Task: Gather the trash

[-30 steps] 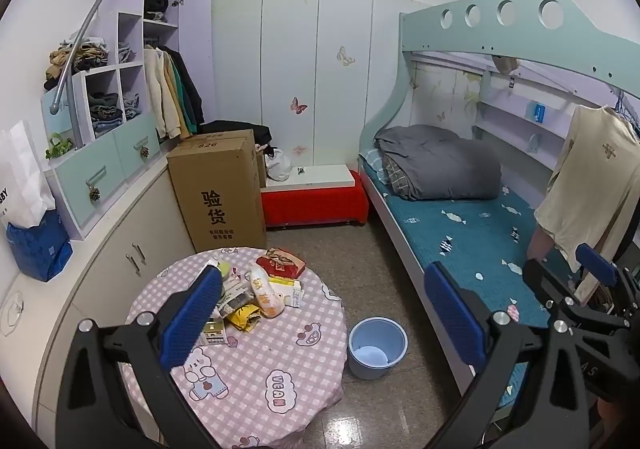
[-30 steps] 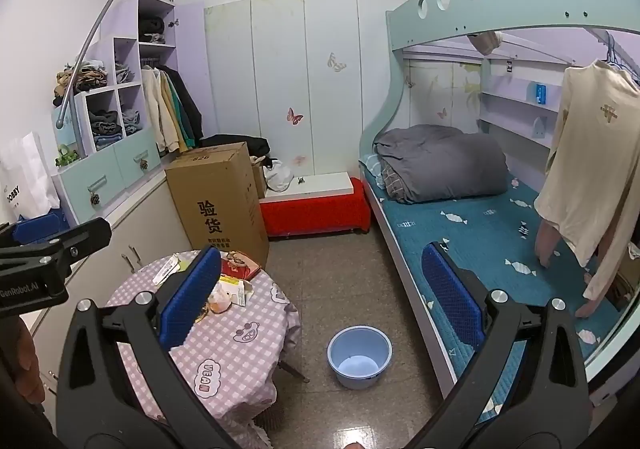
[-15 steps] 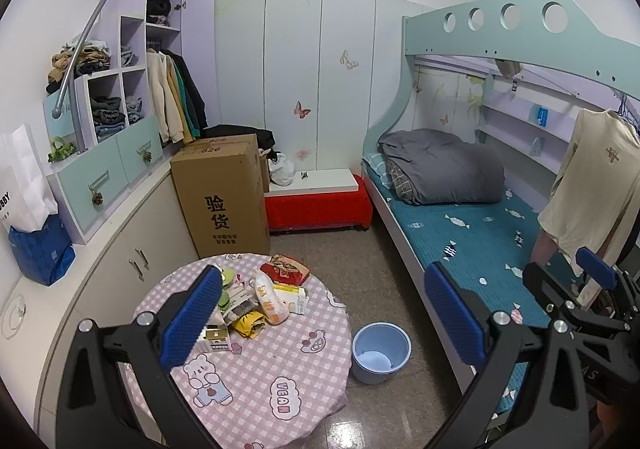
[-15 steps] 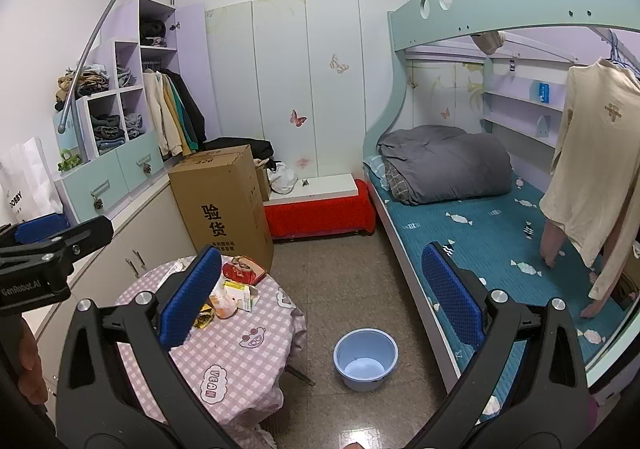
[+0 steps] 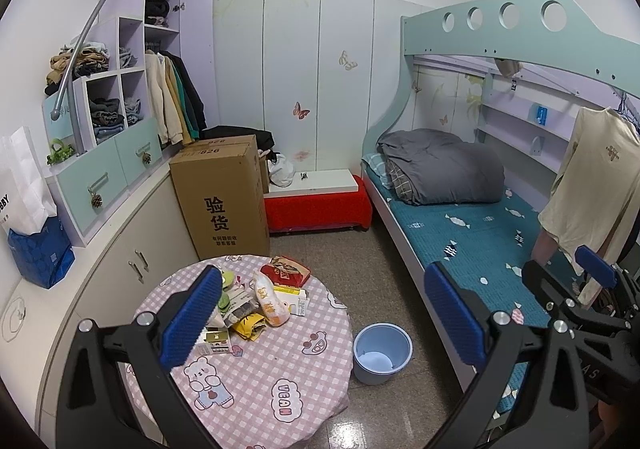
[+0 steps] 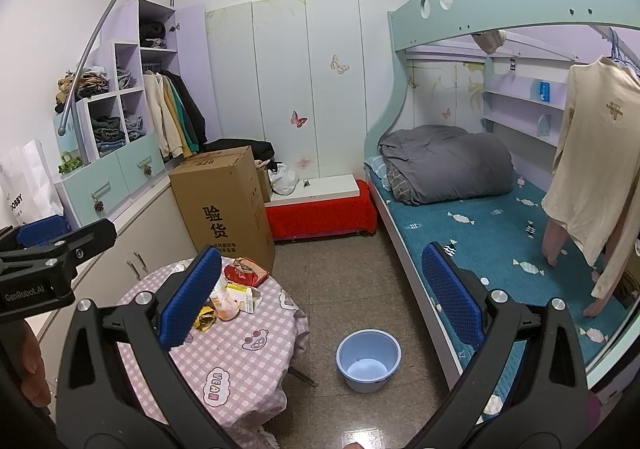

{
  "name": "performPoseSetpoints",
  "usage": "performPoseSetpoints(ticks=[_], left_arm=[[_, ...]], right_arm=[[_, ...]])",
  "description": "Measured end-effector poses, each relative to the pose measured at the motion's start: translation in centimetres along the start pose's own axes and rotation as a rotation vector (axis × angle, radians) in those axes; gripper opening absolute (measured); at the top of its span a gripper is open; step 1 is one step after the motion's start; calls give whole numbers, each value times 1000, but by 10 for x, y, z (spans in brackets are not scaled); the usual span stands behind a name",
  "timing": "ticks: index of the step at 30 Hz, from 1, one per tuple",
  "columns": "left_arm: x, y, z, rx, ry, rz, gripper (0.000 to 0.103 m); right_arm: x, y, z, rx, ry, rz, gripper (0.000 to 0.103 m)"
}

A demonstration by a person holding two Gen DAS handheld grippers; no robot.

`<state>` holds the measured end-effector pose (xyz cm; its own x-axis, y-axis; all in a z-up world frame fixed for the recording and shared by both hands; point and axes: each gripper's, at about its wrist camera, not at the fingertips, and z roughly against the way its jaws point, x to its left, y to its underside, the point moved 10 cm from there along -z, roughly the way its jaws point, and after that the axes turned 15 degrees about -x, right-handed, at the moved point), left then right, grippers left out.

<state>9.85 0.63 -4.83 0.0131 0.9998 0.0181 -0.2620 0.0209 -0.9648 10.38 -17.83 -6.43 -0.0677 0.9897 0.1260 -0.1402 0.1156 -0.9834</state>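
A pile of trash point(image 5: 260, 301) lies on the round table with a pink checked cloth point(image 5: 256, 389): a red packet point(image 5: 286, 273), a white-orange bag point(image 5: 272, 303), a yellow wrapper point(image 5: 248, 327) and small boxes. It also shows in the right wrist view point(image 6: 232, 291). A light blue bucket point(image 5: 382, 353) stands empty on the floor right of the table, seen also in the right wrist view point(image 6: 368, 359). My left gripper point(image 5: 324, 325) is open and empty, high above the table. My right gripper point(image 6: 320, 309) is open and empty, above the floor.
A tall cardboard box point(image 5: 224, 201) stands behind the table. A red bench point(image 5: 316, 205) sits at the back wall. A bunk bed point(image 5: 472, 225) runs along the right. Cabinets point(image 5: 132, 249) line the left. A beige shirt point(image 6: 592, 169) hangs at the right.
Both views have shifted slightly: the table and bucket sit a little lower and further right in frame. Both grippers stay open and empty.
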Motion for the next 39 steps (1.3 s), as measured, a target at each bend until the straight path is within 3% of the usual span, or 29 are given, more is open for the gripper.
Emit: performPoseSetpoints(ticks=[39], left_arm=[[-7,3,-7,-1,22,-23,99]], right_arm=[[1,9,-4,13,9,-18,98]])
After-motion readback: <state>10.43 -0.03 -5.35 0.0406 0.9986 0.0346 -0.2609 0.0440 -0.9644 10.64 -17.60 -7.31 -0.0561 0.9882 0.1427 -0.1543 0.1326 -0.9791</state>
